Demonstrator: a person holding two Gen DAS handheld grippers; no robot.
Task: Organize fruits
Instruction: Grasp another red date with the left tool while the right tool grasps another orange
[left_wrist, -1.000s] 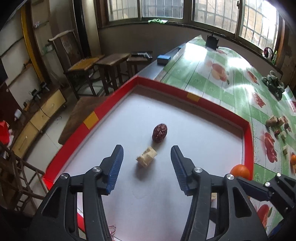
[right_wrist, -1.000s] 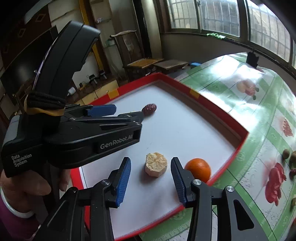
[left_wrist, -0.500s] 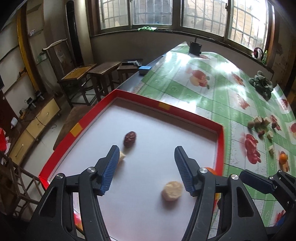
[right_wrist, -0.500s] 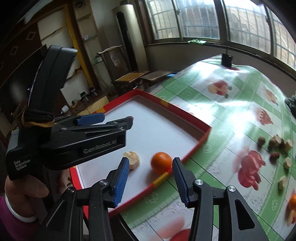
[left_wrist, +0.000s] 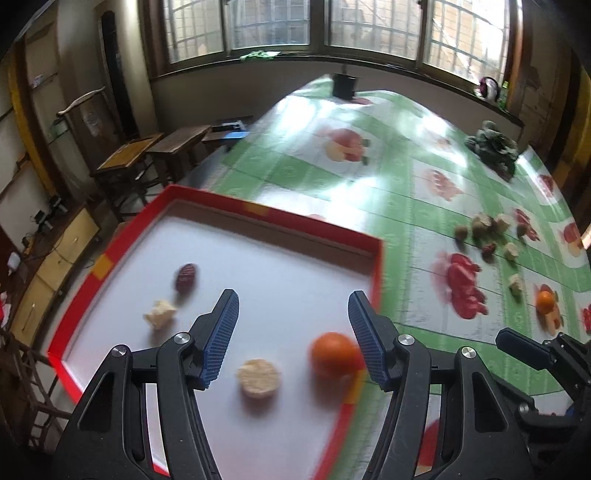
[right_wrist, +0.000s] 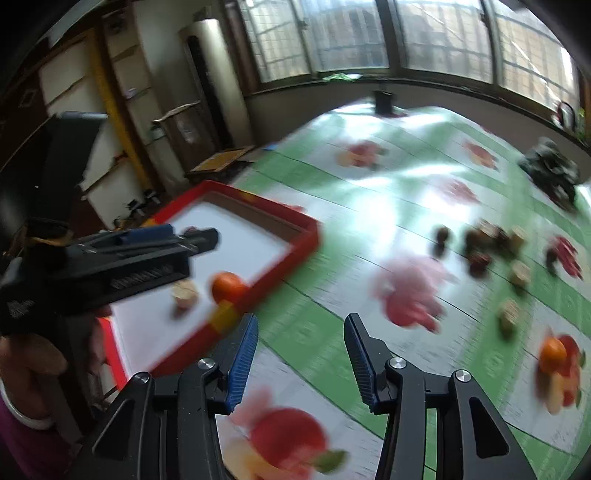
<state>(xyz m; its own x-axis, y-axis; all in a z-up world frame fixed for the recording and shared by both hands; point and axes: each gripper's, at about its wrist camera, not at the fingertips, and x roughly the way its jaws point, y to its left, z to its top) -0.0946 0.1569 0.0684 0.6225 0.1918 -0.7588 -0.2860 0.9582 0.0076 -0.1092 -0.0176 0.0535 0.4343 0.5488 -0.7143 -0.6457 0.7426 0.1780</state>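
Observation:
A red-rimmed white tray (left_wrist: 377, 258) holds an orange (left_wrist: 332, 354), a round pale slice (left_wrist: 258, 377), a pale chunk (left_wrist: 159, 313) and a dark red date (left_wrist: 185, 277). My left gripper (left_wrist: 291, 317) is open and empty above the tray, the orange by its right finger. My right gripper (right_wrist: 299, 343) is open and empty over the green tablecloth, right of the tray (right_wrist: 295, 251). The orange (right_wrist: 227, 286) and the slice (right_wrist: 185, 291) also show in the right wrist view. Loose fruit pieces (right_wrist: 480, 243) and a second orange (right_wrist: 553, 350) lie on the cloth.
A green fruit-print cloth (left_wrist: 369, 184) covers the long table. A dark green bundle (left_wrist: 493, 146) and a black box (left_wrist: 343, 85) sit at the far end. Wooden stools (left_wrist: 155, 155) stand left of the table. The left gripper's body (right_wrist: 110, 266) fills the right wrist view's left side.
Both grippers have swung right. The left one now sits over the orange and slice; the right one has left the tray and is over the tablecloth. Both stay open.

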